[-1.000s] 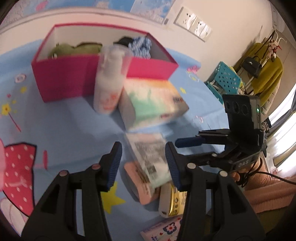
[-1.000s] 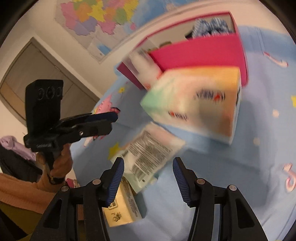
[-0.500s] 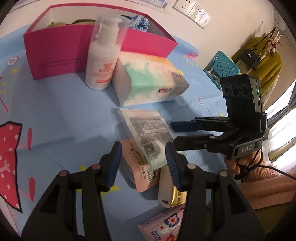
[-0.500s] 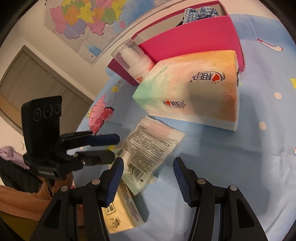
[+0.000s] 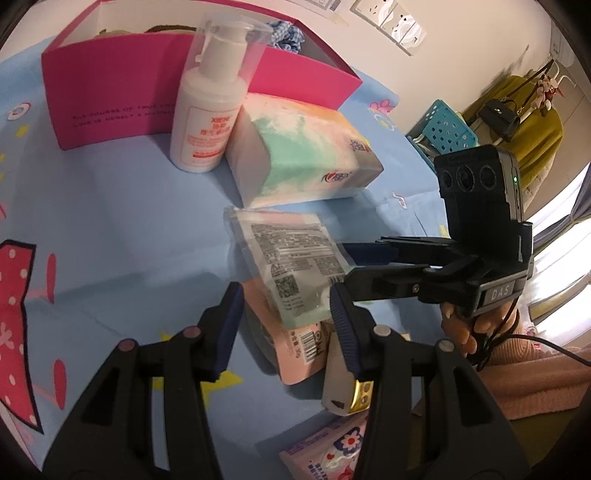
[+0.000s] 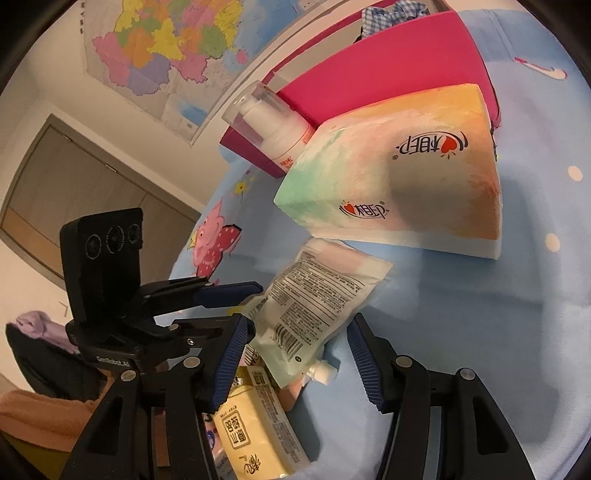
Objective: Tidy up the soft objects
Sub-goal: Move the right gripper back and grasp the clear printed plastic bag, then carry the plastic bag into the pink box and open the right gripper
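A soft spout pouch (image 5: 291, 258) with a printed label lies on the blue cloth, also seen in the right wrist view (image 6: 314, 299). It rests on a pink pouch (image 5: 299, 350). My left gripper (image 5: 286, 317) is open just above both pouches. My right gripper (image 6: 299, 354) is open around the spout end of the pouch; in the left wrist view it (image 5: 354, 266) reaches in from the right at the pouch's edge. A pastel tissue pack (image 5: 303, 162) and a white pump bottle (image 5: 208, 107) stand before the pink box (image 5: 110, 96).
A yellow packet (image 6: 255, 424) and a flowered packet (image 5: 325, 450) lie at the near edge. The pink box holds cloth items, one blue checked (image 5: 286, 33). A teal basket (image 5: 443, 129) stands beyond the table's right edge.
Both grippers have come down closer to the spout pouch. The right gripper has moved in from the right to the pouch's edge. Both stay open.
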